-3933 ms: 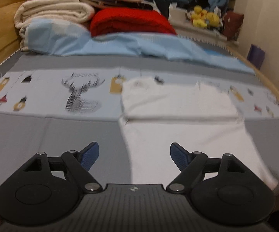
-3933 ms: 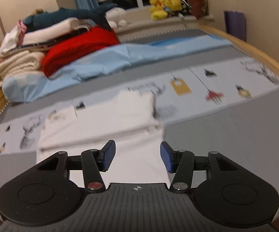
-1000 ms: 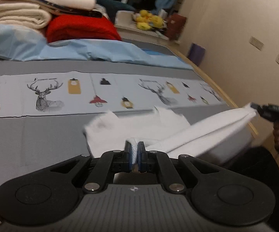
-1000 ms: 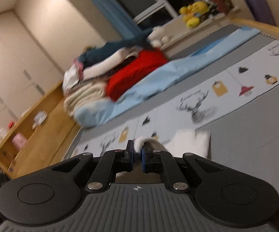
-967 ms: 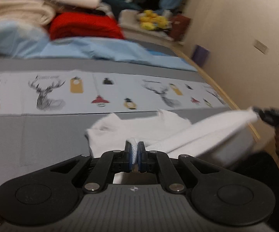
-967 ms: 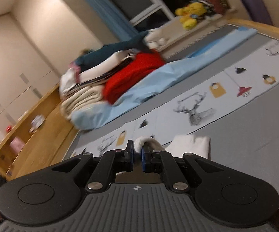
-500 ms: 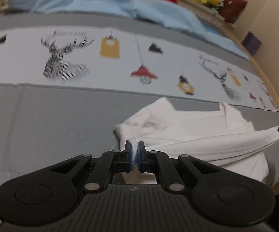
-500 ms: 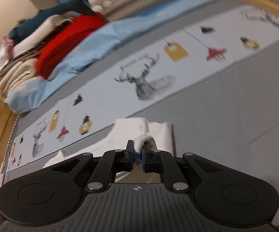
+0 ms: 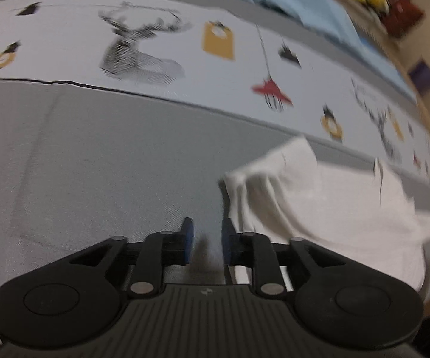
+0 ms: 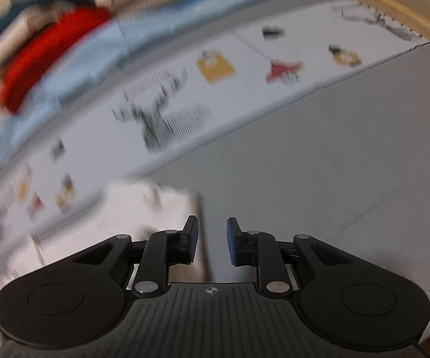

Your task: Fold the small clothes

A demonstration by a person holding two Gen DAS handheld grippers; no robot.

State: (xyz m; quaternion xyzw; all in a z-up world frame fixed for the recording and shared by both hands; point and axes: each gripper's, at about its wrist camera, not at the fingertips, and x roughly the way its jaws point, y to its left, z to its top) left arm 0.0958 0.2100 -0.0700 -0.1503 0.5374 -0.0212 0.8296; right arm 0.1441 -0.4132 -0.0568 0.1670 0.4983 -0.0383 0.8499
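Left wrist: left gripper (image 9: 205, 240) parted, empty. White garment (image 9: 319, 205) lies rumpled on the grey bedsheet (image 9: 95, 155), just right of the jaws. Looks light and limp; pinch corners.

Right wrist: right gripper (image 10: 212, 240) parted, empty; garment (image 10: 131, 208) just left.

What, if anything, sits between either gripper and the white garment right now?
Nothing visible. The left gripper is open over bare grey bedding, with the white garment just to its right. The right gripper is also open, the garment edge just to its left. Only bedding lies between.
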